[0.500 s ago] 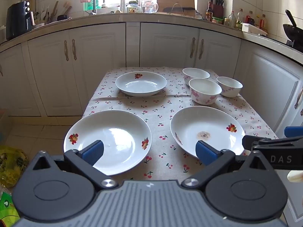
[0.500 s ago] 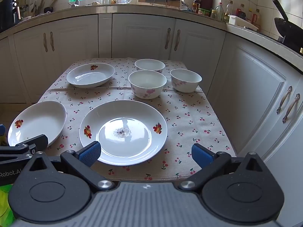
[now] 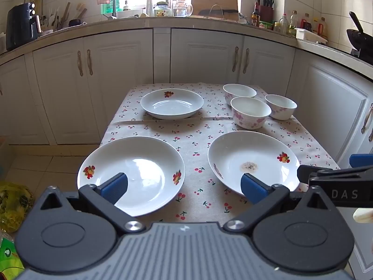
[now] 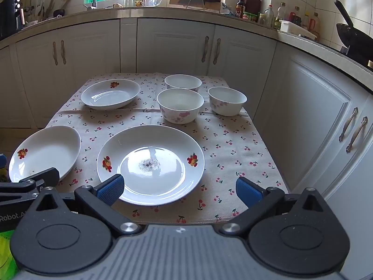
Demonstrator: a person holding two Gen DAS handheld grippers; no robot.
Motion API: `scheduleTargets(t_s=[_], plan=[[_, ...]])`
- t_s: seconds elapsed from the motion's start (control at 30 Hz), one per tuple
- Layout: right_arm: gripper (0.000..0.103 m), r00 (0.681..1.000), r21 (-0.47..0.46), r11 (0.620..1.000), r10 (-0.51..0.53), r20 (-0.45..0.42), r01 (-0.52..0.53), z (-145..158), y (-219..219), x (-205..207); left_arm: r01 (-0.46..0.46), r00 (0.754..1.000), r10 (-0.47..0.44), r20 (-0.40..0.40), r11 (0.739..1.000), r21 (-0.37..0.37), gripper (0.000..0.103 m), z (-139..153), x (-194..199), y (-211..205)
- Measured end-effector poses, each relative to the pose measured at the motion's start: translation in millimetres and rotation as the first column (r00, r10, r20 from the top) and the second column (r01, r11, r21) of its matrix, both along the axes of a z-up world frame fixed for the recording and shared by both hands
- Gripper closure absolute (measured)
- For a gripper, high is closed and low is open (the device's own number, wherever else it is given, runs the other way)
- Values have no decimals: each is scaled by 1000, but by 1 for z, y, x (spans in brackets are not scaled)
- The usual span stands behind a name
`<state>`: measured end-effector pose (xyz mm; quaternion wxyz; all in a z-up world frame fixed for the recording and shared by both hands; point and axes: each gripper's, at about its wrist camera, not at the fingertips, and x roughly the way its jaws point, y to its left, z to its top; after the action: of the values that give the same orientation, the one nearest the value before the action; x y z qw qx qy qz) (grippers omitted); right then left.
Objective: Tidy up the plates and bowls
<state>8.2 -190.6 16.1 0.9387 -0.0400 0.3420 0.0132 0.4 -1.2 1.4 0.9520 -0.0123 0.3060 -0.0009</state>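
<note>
since half a second ago almost nothing has changed: both views match, so no plate is lifted yet. the left gripper (image 3: 184, 187) and right gripper (image 4: 178, 190) hang released, empty, at the counter's (image 4: 233, 154) near edge. the left plate (image 3: 130, 175) overhangs that edge; the stained plate (image 4: 150, 163), far plate (image 4: 110, 94) and three bowls (image 4: 180, 105) sit apart, leaving cloth between them.

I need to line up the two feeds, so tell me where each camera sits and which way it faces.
Left wrist: on the left gripper, low at the table's near edge, facing the cabinets; right gripper intrudes at right.
Right wrist: on the right gripper, further right, same heading; left gripper at left.
Shared: stained plate, three bowls.
</note>
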Motion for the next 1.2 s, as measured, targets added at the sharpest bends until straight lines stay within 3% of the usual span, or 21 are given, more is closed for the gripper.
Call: scheduleTargets(t_s=[1.2], plan=[[0, 1000, -6, 1000, 1, 9, -1, -4, 2, -1, 4, 1000, -4, 12, 1000, 0, 1, 8, -6, 1]])
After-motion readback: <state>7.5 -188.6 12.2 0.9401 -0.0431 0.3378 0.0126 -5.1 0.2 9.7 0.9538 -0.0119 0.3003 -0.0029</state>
